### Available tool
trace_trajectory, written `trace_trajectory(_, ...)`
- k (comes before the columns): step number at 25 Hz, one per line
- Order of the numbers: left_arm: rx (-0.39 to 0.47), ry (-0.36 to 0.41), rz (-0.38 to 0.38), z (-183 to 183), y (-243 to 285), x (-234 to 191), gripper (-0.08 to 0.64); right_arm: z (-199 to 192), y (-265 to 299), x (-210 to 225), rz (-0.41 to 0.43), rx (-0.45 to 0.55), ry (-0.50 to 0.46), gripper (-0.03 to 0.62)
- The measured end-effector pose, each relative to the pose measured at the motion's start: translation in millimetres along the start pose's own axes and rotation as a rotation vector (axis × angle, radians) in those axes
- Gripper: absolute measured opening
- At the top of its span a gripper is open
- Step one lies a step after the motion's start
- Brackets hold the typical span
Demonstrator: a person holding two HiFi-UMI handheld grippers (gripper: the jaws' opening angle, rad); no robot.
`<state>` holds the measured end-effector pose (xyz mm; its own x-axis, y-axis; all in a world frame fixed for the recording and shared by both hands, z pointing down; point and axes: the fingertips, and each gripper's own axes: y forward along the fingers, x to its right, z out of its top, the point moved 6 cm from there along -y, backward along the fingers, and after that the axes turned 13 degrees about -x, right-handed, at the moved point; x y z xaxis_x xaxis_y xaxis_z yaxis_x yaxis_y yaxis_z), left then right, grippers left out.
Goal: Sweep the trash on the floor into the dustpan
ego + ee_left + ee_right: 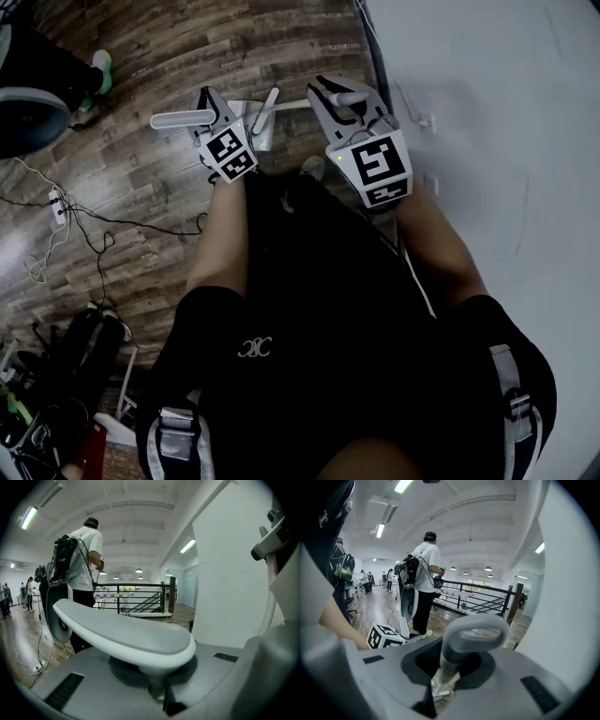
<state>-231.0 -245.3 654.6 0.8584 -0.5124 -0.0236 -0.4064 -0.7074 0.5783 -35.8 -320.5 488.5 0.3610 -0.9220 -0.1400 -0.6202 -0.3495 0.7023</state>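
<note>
Head view shows both tools held up near the person's waist. The left gripper is clamped on a flat handle and the right gripper on a looped handle, above the wooden floor and beside a white wall. Left gripper view has the flat handle lying across jaws closed on its stem. Right gripper view has the looped handle rising from between jaws shut tight on its shaft. I cannot tell which handle belongs to the broom and which to the dustpan. A pale shape low between the grippers may be the pan. No trash shows on the visible floor, so I judge the tools are in hand with no stroke under way, and sweeping is either not begun or already finished.
</note>
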Motion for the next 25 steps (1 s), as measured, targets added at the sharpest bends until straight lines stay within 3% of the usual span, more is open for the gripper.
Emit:
trace_trajectory(11,-0.07,0.079,-0.062,11,-4,17,0.0,-22,-69,53,-0.188,0.032,0.113,0.066)
trace_trajectory(17,-0.097,0.116,-0.13,50,-20,37,0.0,-48,-96,73,-0.28,0.063,0.167,0.066)
trace_trajectory(25,-0.114,0.263,-0.192,115,-63,79,-0.002,-53,-121,92,-0.334,0.131,0.243,0.066)
